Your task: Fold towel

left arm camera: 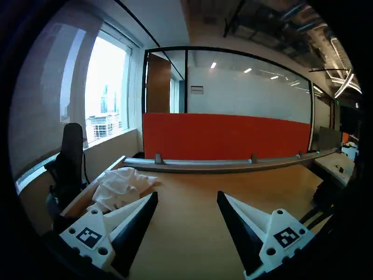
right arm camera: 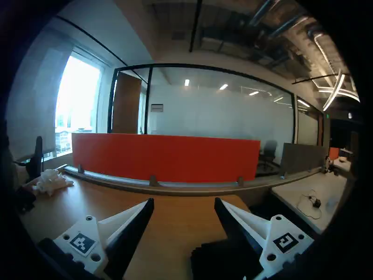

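The worktop (left arm camera: 196,219) was a wide wooden surface of light brown colour, smooth and mostly bare. A white towel (left arm camera: 119,186) lay on it in a crumpled heap near the far left corner, close to the window side. In the right gripper view the same towel (right arm camera: 51,181) was far at the left. Along the far edge ran a grey rail (left arm camera: 210,163) with a red panel (left arm camera: 224,136) standing upright above it. A flat black thing (right arm camera: 219,259) lay at the near edge; I could not tell what it was.
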Demonstrator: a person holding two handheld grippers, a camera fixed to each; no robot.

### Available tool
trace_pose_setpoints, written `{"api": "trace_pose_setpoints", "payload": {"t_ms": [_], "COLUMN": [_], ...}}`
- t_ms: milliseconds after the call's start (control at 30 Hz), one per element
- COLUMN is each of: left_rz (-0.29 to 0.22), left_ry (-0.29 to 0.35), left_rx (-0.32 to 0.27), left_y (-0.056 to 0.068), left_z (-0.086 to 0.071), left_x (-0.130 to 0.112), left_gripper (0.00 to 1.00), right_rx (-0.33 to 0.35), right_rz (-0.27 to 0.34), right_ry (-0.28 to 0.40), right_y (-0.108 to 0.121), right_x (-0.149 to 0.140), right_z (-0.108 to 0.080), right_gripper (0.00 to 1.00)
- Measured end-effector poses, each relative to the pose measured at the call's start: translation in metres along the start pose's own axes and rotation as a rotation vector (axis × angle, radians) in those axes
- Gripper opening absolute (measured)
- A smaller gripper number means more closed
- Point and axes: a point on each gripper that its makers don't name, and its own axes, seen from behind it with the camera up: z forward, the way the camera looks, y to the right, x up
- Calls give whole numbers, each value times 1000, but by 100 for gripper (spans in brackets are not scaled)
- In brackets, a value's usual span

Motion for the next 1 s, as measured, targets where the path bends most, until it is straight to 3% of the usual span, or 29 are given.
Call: {"api": "trace_pose_setpoints", "payload": {"t_ms": [300,633,1000], "left_rz": [-10,-13,-15], "left_ry": [70,122,144], "left_rx": [13,-1,-17], "left_y": [-9,-6,-6], "left_z": [2,10,17], "left_x": [33,58,67], "left_gripper": [94,94,94], "right_rx": [28,62,75], "right_rz": [-10,-1,-4], "right_ry": [4,12,26], "right_y": [-26,-68,-111], "right_x": [5,17,35], "right_z": [2,5,10], "right_gripper": [100,100,100]}}
